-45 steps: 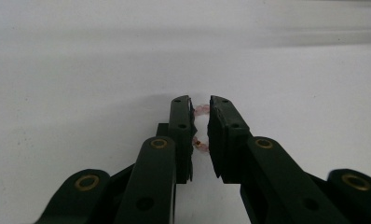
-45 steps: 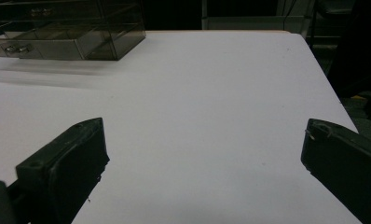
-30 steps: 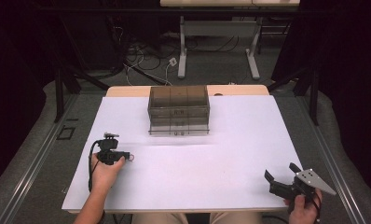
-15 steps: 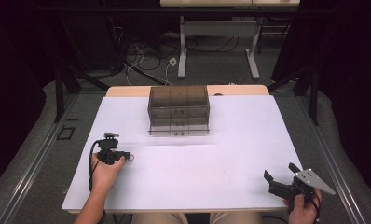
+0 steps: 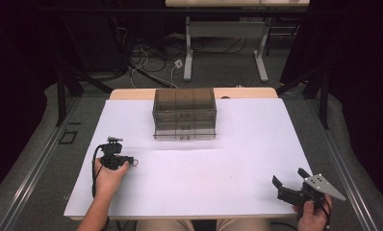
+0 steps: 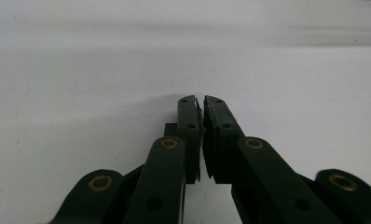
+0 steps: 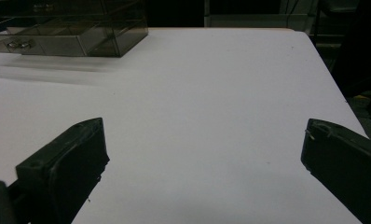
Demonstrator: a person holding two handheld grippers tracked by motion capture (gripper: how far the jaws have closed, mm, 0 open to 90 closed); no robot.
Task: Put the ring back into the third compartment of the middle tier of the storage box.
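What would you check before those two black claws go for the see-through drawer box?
1. Left gripper empty: ok, jaws shut with nothing between them.
2. Right gripper ready to grasp: ok, jaws wide open, nothing between them.
3. Drawer box upright at the table's far edge: ok.
4. Drawers closed: cannot tell, too small and dim.
5. Path from both grippers to the box: ok, bare white surface between.
6. Left gripper ready to grasp: not ok, it must open first.
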